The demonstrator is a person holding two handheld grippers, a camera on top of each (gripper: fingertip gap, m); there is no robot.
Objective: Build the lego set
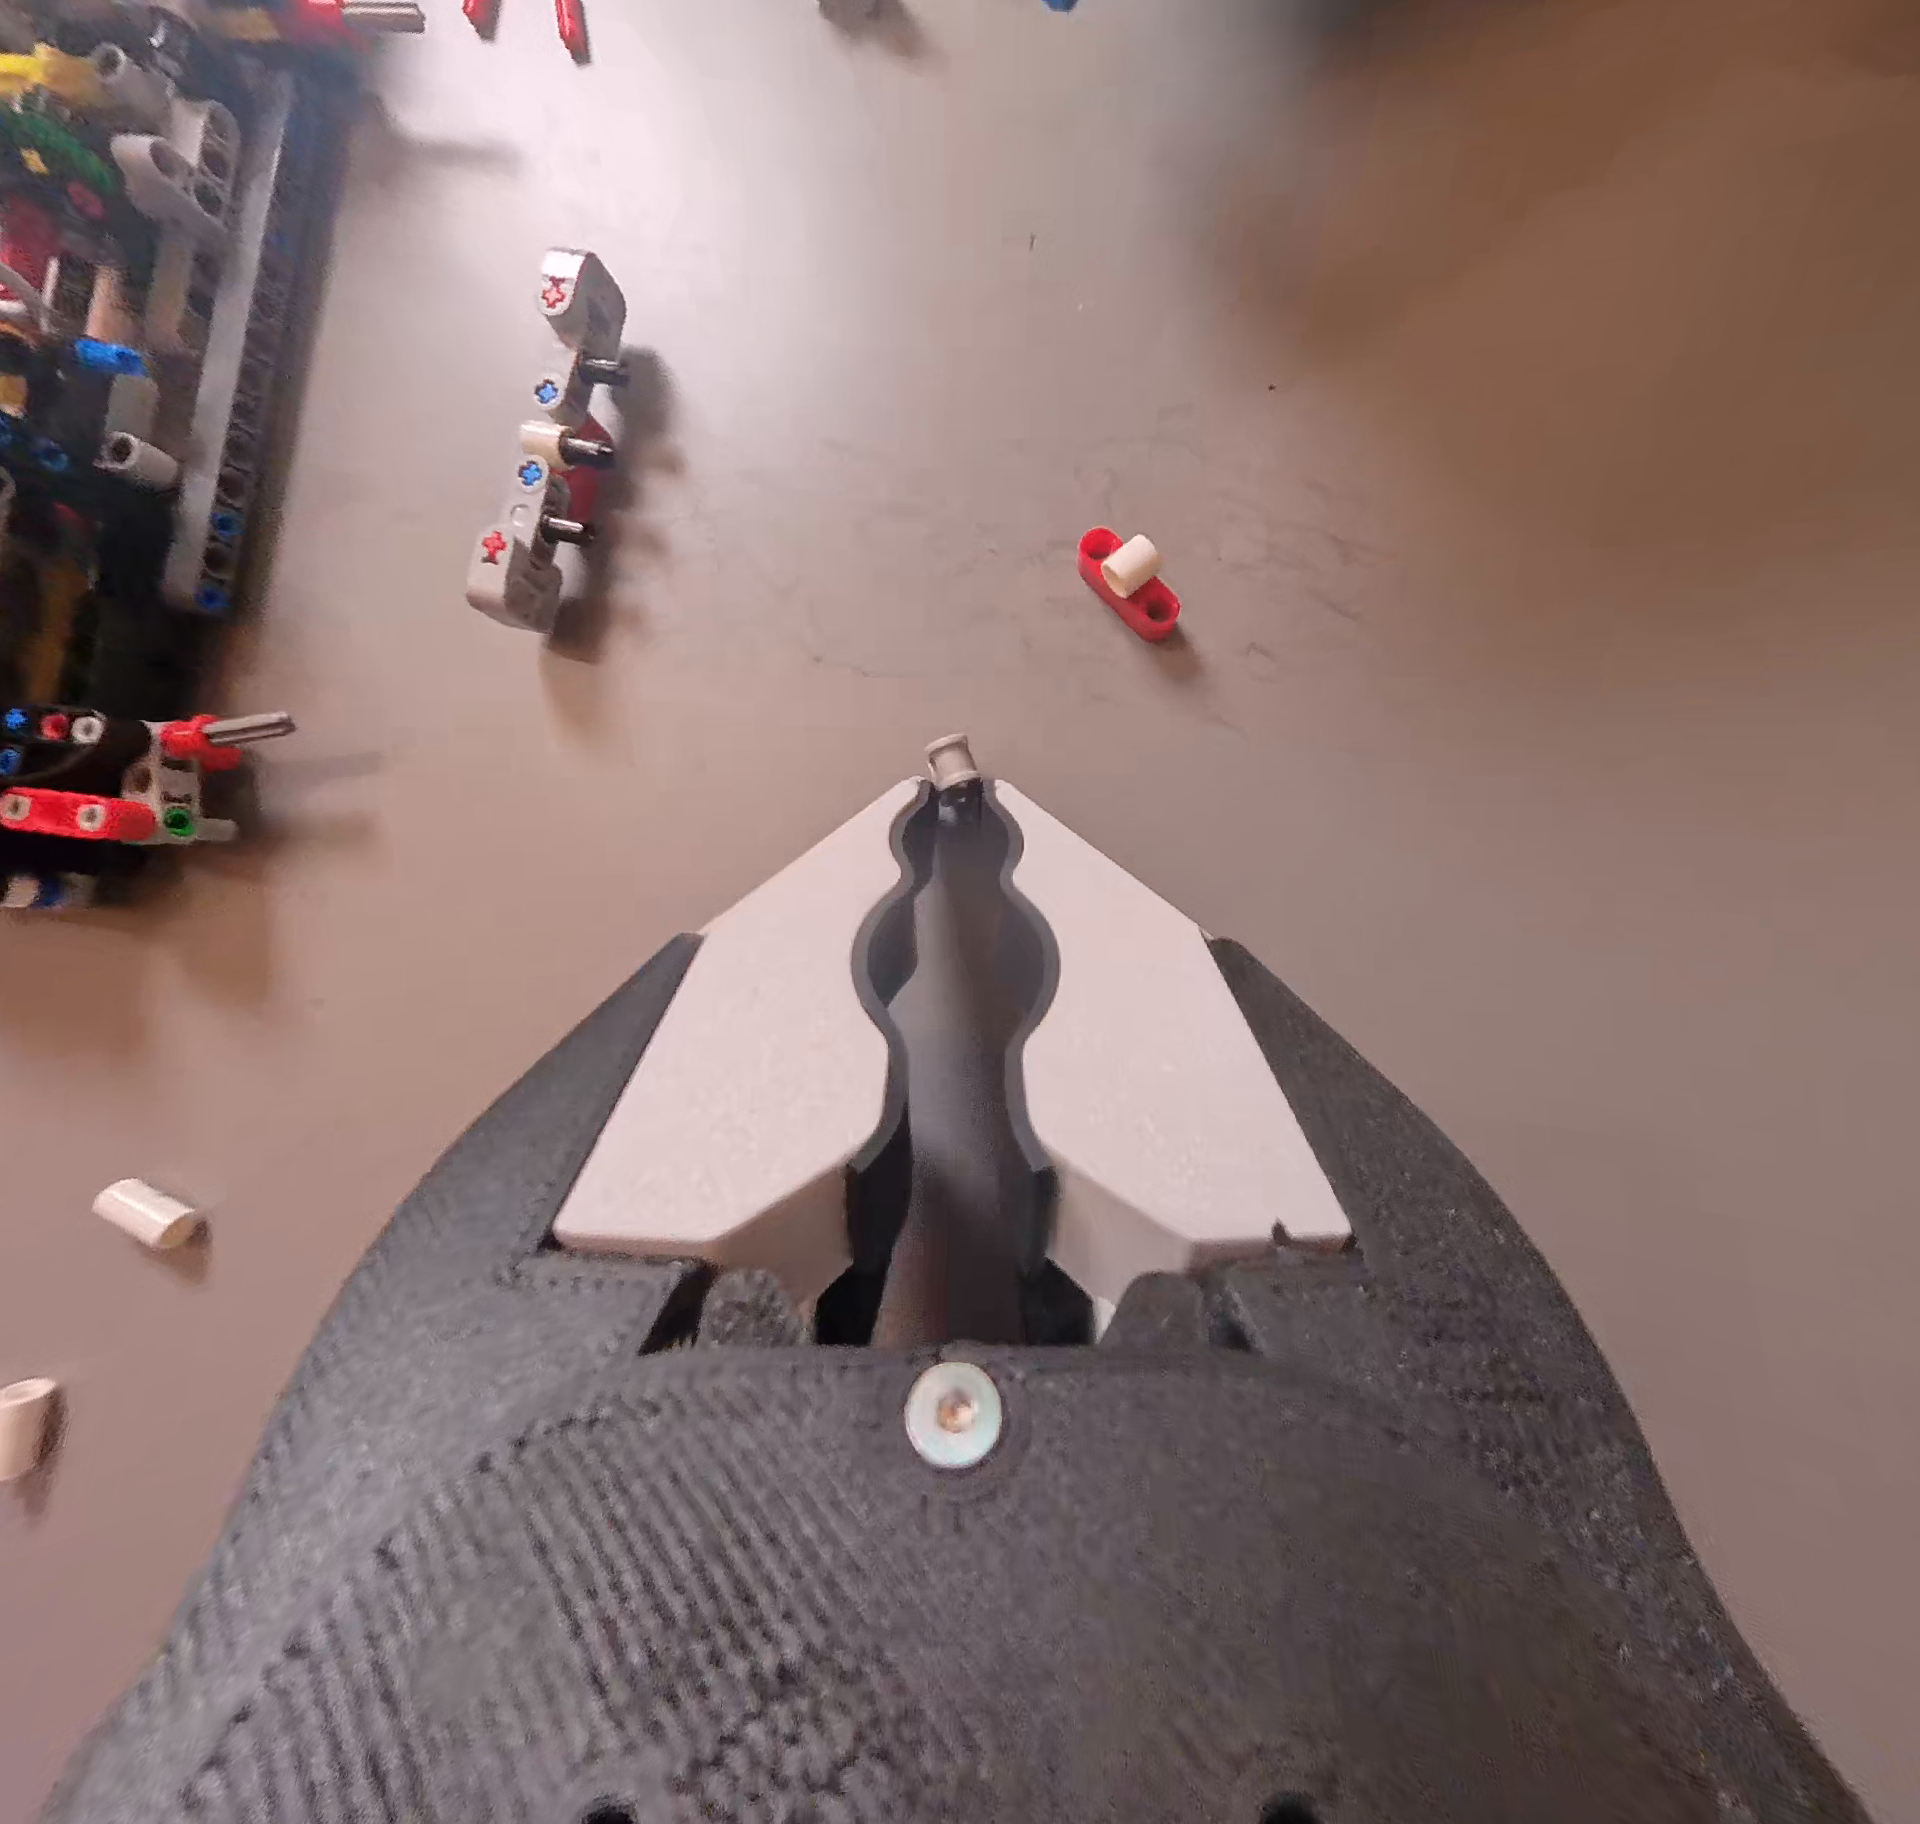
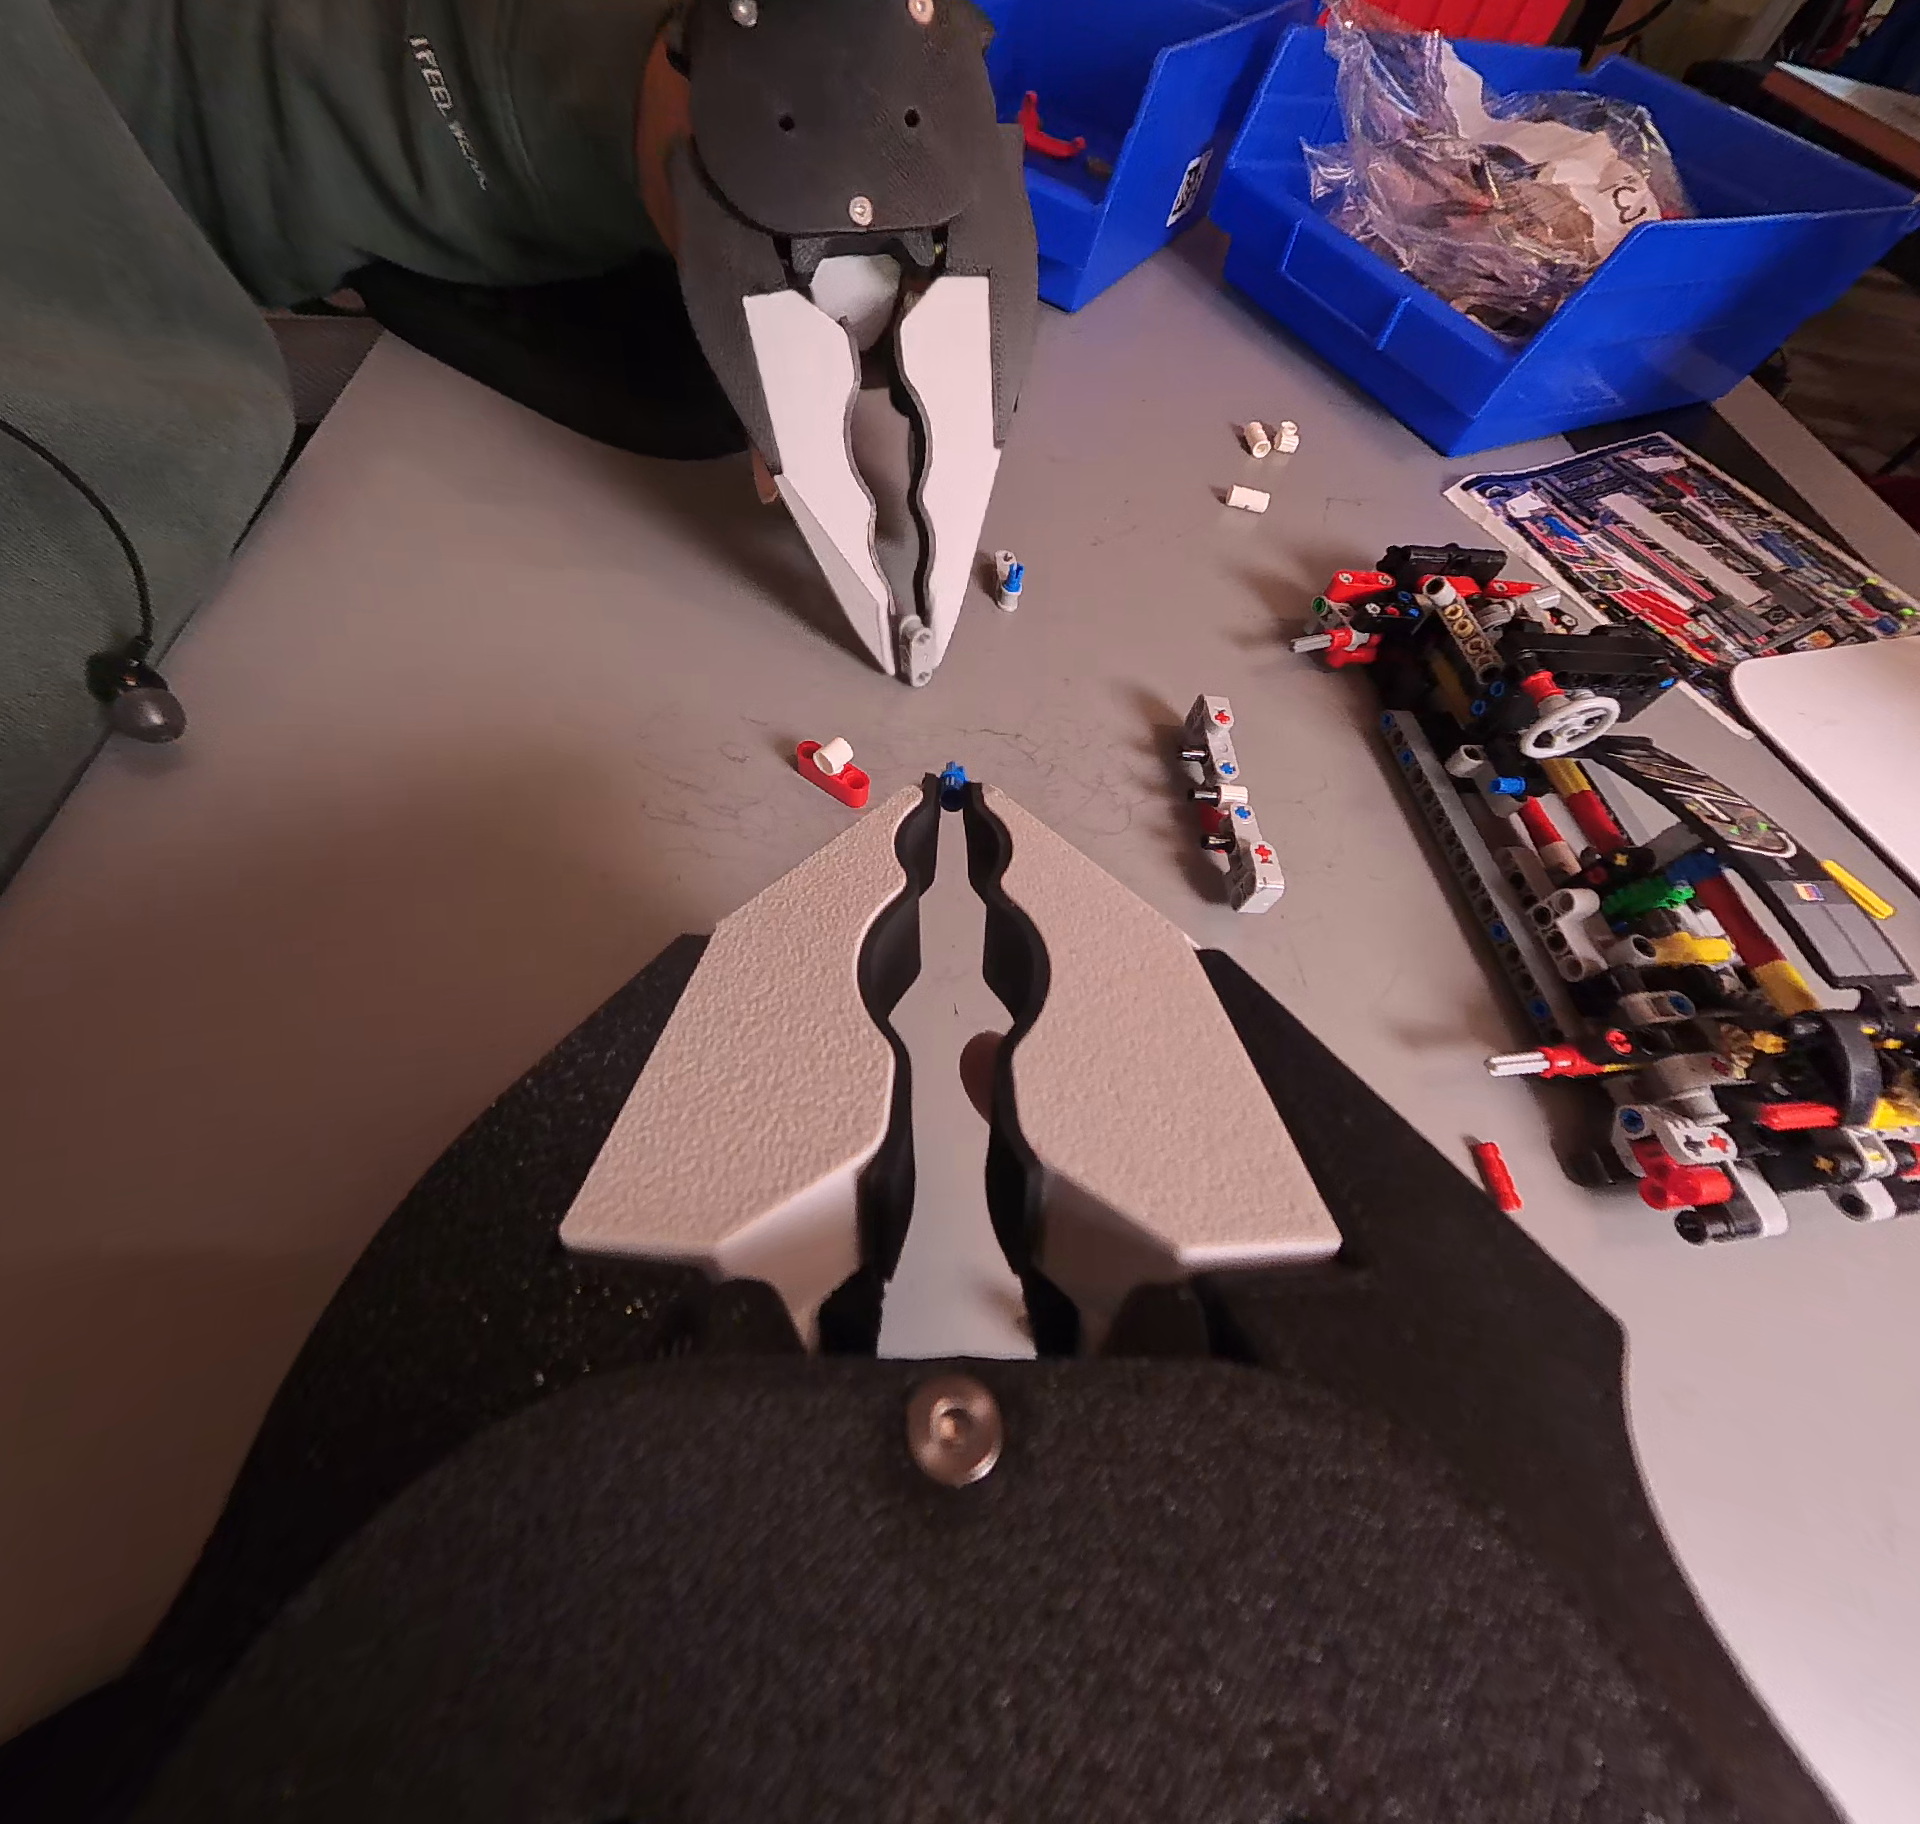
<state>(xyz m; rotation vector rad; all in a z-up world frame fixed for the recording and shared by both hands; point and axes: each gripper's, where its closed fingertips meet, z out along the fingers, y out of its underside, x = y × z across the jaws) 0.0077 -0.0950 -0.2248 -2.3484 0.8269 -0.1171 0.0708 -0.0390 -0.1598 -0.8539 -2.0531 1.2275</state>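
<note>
Both tools hover over the grey worktop (image 2: 520,631) near the red beam (image 2: 832,772), the small red link with a white bush lying on it. The left hand-held gripper (image 1: 951,772) is clenched on a small grey connector piece (image 1: 948,758), pinched at the very fingertips just short of the red beam. The right hand-held gripper (image 2: 951,787) is likewise clamped, gripping a tiny blue pin (image 2: 951,775) at its tips, just beside the red beam.

The step in hand looks like mating the blue pin with the grey connector. To do it well, I'd say: line the pin's axis up with the connector's hole before pushing, keep both grips firm so neither piece pivots at the tips, and press straight, not at an angle. Both holds are shallow, so a skewed push could flick a piece out.

The half-built lego car (image 2: 1621,891) lies well right of the red beam in the right wrist view, with a grey sub-assembly (image 2: 1231,808) between them.

The right wrist view alone shows the blue bins (image 2: 1558,361), the instruction sheet (image 2: 1683,548), a person's green sleeve (image 2: 312,91) and the left tool from outside. The left wrist view alone gives the close look at the connector's end, and loose white bushes (image 1: 151,1213) behind.
</note>
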